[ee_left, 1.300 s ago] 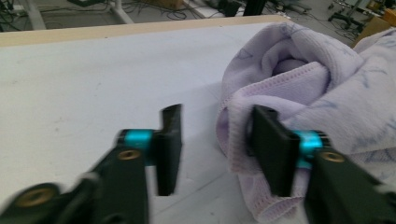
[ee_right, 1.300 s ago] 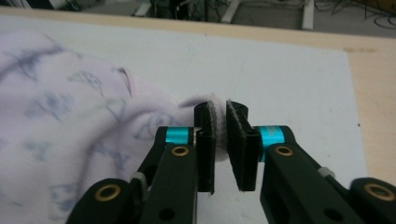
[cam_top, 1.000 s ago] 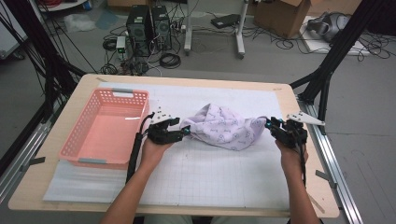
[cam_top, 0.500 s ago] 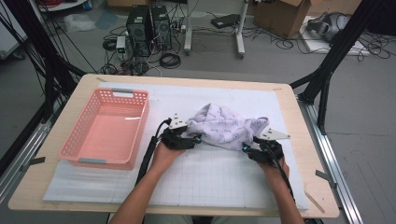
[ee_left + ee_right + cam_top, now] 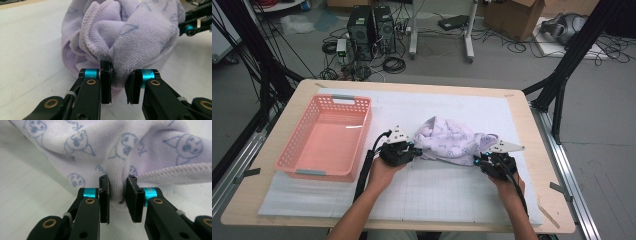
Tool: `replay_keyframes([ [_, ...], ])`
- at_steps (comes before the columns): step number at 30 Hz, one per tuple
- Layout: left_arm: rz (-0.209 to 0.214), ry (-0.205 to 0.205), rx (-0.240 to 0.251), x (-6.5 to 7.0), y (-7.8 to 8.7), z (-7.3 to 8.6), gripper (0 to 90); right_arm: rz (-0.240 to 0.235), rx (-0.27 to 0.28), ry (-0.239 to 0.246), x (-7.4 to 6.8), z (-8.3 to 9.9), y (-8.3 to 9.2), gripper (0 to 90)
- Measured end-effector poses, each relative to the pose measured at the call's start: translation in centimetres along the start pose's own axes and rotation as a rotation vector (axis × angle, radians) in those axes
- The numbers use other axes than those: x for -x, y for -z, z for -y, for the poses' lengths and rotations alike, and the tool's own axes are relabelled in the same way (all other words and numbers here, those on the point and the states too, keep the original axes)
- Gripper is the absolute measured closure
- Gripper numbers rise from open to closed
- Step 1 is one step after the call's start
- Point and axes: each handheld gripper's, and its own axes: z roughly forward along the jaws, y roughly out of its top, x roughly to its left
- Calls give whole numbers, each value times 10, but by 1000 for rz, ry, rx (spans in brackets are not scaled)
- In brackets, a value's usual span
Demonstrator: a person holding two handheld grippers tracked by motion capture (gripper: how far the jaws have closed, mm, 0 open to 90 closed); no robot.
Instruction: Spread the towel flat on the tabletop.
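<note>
Pinching opposite edges of the crumpled towel (image 5: 451,142) on the bench (image 5: 532,200), the left gripper (image 5: 119,86) and right gripper (image 5: 117,196) have just been closing, with cloth between their fingers. Gripping both ends likely readies it for spreading flat, beside the basket (image 5: 292,165).

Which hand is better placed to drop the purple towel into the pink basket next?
Left, probably. The left gripper sits beside the pink basket, its jaws just closed on the towel. The right gripper grips the towel's far end, farther from the basket.
</note>
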Motion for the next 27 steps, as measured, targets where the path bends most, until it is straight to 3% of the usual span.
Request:
replay_keyframes([
  [5, 28, 2, 8, 15, 19, 15, 764, -21, 5, 14, -15, 11, 19, 725],
  [15, 82, -45, 25, 53, 56, 39, 747, -58, 22, 11, -38, 36, 53, 733],
  [17, 86, -45, 32, 59, 61, 42, 685, -68, 31, 5, -43, 40, 62, 725],
  [18, 79, -26, 33, 61, 61, 44, 599, -67, 39, -4, -46, 42, 70, 739],
  [19, 60, 43, 22, 62, 58, 48, 517, -63, 44, -16, -46, 42, 72, 746],
  [22, 45, 74, -2, 63, 55, 53, 410, -59, 68, -76, -41, 40, 74, 752],
  [24, 35, 69, -21, 66, 52, 58, 402, -53, 80, -88, -40, 39, 74, 752],
  [25, 22, 50, -43, 67, 50, 59, 393, -46, 98, -121, -38, 37, 74, 753],
  [27, -15, -4, -98, 69, 44, 61, 396, -39, 111, -121, -37, 35, 73, 754],
])
